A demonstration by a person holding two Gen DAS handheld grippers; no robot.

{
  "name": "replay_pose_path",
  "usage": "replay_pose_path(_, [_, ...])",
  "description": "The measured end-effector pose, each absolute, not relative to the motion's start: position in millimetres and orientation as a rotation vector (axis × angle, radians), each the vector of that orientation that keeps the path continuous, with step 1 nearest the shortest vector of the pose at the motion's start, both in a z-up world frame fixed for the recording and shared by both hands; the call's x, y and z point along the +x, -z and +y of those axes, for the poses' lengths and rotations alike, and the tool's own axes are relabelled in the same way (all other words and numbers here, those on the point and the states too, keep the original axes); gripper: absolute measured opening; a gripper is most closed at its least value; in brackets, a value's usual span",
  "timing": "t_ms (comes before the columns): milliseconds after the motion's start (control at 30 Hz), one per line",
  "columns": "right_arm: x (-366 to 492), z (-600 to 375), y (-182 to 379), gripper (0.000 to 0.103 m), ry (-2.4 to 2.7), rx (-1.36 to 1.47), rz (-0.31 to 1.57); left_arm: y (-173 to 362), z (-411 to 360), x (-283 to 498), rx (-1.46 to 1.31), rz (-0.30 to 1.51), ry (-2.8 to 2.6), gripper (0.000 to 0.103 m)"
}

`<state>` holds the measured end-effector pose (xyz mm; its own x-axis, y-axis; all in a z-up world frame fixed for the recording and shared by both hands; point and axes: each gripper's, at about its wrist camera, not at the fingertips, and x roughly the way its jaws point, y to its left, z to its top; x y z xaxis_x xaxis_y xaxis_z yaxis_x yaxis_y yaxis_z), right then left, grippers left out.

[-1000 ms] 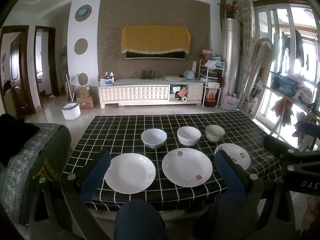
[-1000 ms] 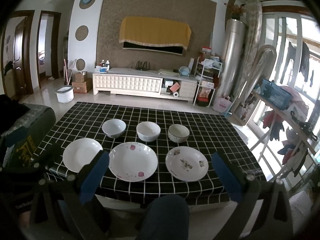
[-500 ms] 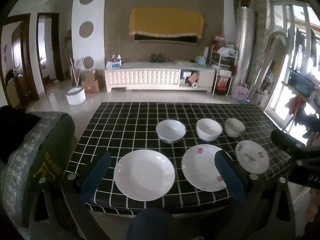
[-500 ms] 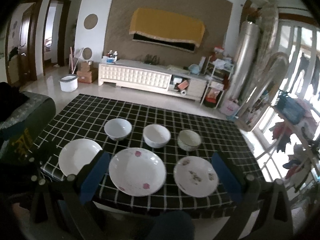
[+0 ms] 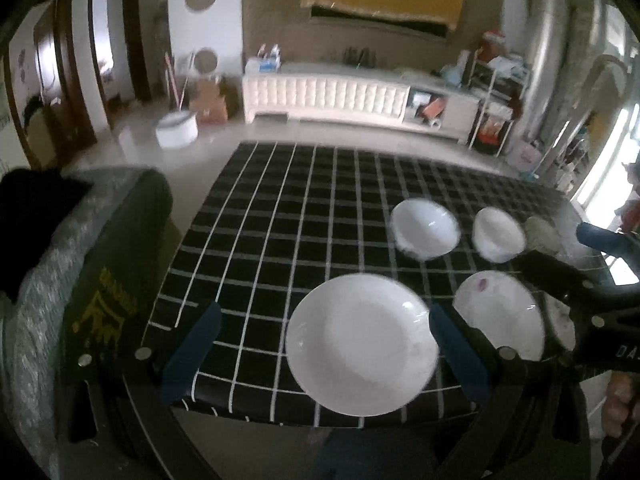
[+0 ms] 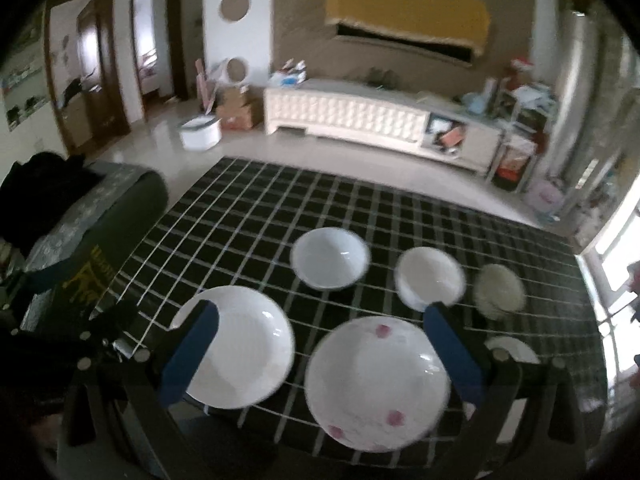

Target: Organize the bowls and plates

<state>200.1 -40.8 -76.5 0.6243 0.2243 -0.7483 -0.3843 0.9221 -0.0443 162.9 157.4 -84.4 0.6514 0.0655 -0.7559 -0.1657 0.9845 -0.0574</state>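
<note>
Three plates and three bowls sit on a black checked table [image 5: 280,216]. A plain white plate [image 5: 362,346] lies at the front, also in the right wrist view [image 6: 240,346]. A pink-flowered plate [image 6: 378,384] lies to its right [image 5: 500,316]. A smaller patterned plate [image 6: 514,350] is mostly hidden behind my right finger. Behind stand a white bowl [image 6: 330,258], a second white bowl [image 6: 430,276] and a greenish bowl [image 6: 500,290]. My left gripper [image 5: 326,340] is open above the plain plate. My right gripper [image 6: 320,340] is open above the flowered plate.
A grey-green sofa arm [image 5: 88,280] stands left of the table. A white TV cabinet [image 5: 328,92] and a white bin [image 5: 176,130] are across the floor beyond. A person's knee [image 5: 360,456] is below the table's front edge.
Both grippers have moved forward and down toward the table; the plates now appear larger and closer. The left view shifted leftward. Both stay open and empty.
</note>
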Motion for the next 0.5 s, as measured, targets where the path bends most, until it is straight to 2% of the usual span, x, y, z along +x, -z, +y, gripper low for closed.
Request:
replay_pose_path(67, [215,-26,96,0.103,-0.396,-0.222,0.871,103,171,173,-0.135,0.896,-0.153,0.102])
replay_pose_path(133, [227,-16,115,0.101,-0.415,-0.234,0.907,126,184,182,-0.143,0.939,-0.172,0.084])
replay_pose_path(233, [242,-6,141,0.095,-0.42,-0.252,0.932,155,193,193,-0.159,1.016,-0.186,0.068])
replay_pose_path(500, [268,6,212,0.072,-0.417,-0.351,1.104,213,206,204,-0.211,1.165,-0.177,0.067])
